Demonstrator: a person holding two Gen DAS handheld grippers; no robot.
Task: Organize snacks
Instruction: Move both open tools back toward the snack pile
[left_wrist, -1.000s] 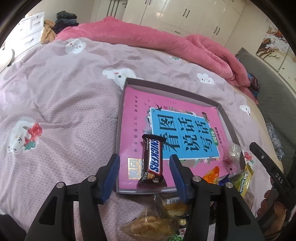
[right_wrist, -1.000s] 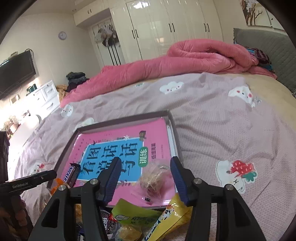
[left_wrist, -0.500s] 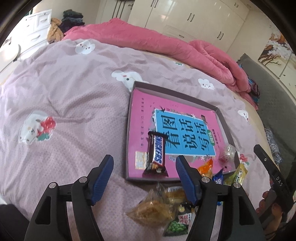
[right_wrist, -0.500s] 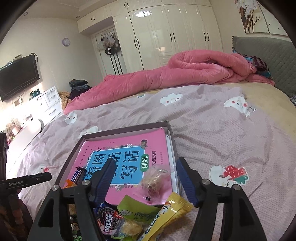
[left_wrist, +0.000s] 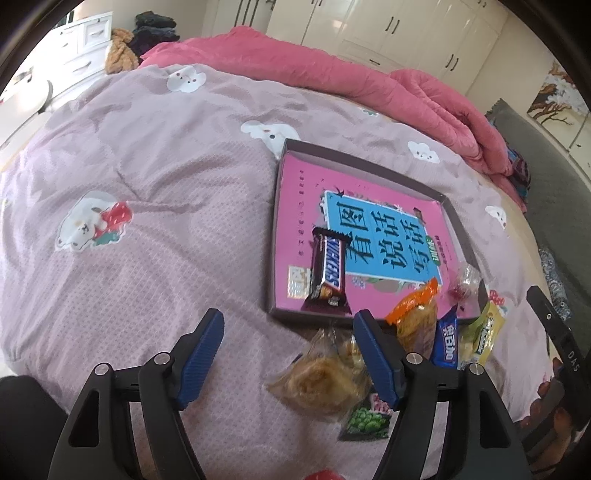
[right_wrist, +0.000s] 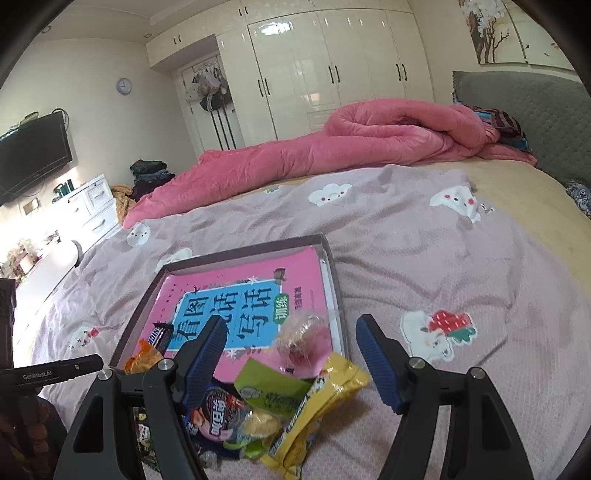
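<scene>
A shallow dark box (left_wrist: 364, 162) lined with a pink and blue book lies on the bed; it also shows in the right wrist view (right_wrist: 334, 273). A Snickers bar (left_wrist: 328, 268) lies inside at its near left corner. A clear-wrapped candy (right_wrist: 304, 338) lies at its near right corner. A pile of snack packets lies just outside the near edge: a clear pastry bag (left_wrist: 317, 380), an orange packet (left_wrist: 415, 314), a blue Oreo packet (right_wrist: 216, 415), a yellow packet (right_wrist: 325, 395) and a green packet (right_wrist: 269, 389). My left gripper (left_wrist: 286, 354) is open and empty above the bedsheet. My right gripper (right_wrist: 290, 363) is open and empty above the pile.
The bed has a mauve sheet (left_wrist: 147, 206) with cartoon prints. A rolled pink duvet (right_wrist: 332, 147) lies along the far side. A grey headboard (right_wrist: 532, 107) stands at the right. White drawers (right_wrist: 94, 206) and a wall television (right_wrist: 33, 155) are at the left.
Both grippers have drawn back and up from the box. The Snickers bar stays in the box where the left gripper was. The candy stays in the box by the right gripper.
</scene>
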